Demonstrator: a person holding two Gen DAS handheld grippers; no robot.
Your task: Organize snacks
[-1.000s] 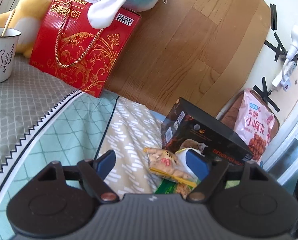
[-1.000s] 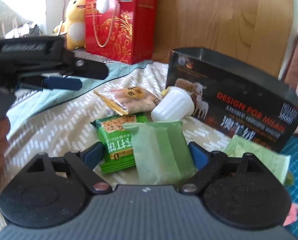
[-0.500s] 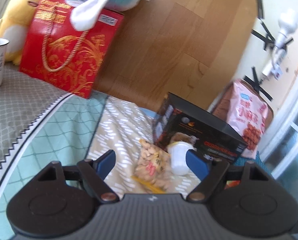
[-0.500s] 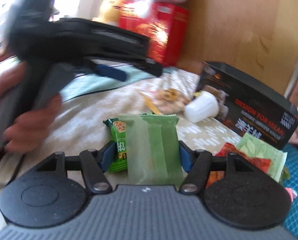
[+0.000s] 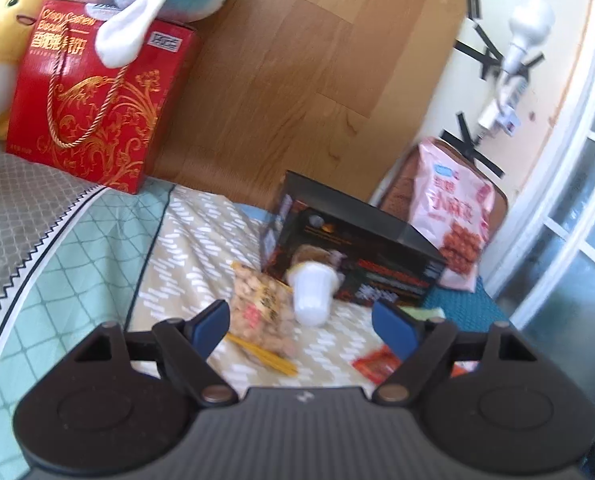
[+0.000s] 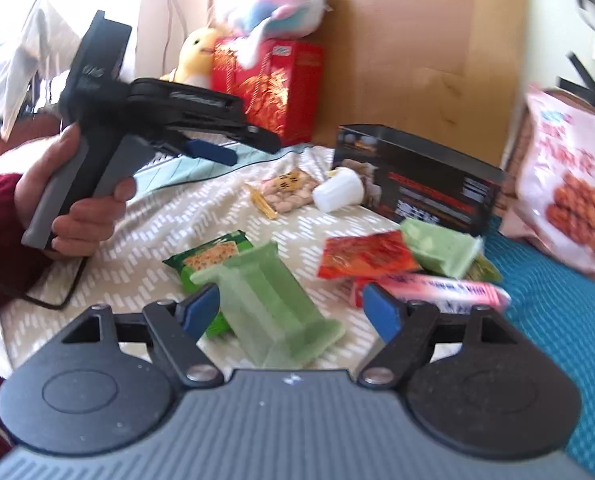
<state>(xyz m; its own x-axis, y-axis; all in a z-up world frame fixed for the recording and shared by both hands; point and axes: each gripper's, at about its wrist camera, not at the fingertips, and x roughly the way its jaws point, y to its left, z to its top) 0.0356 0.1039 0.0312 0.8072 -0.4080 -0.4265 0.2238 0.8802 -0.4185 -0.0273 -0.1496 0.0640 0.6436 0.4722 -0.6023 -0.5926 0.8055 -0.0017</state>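
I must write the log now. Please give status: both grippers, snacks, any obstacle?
Left gripper open, empty. Right gripper opening, pale green packet between the jaws, not pinched. Other snacks loose beside black box. Nothing blocking.

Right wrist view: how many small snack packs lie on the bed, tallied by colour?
Green: 3 (cracker pack, near pale green pack, far pale green pack)
Red: 1 (red pack)
Pink: 1 (pink stick pack)
Yellow-clear: 1 (peanut pack)
Total: 6; a greenish scrap behind the pink one is too blurred to count.
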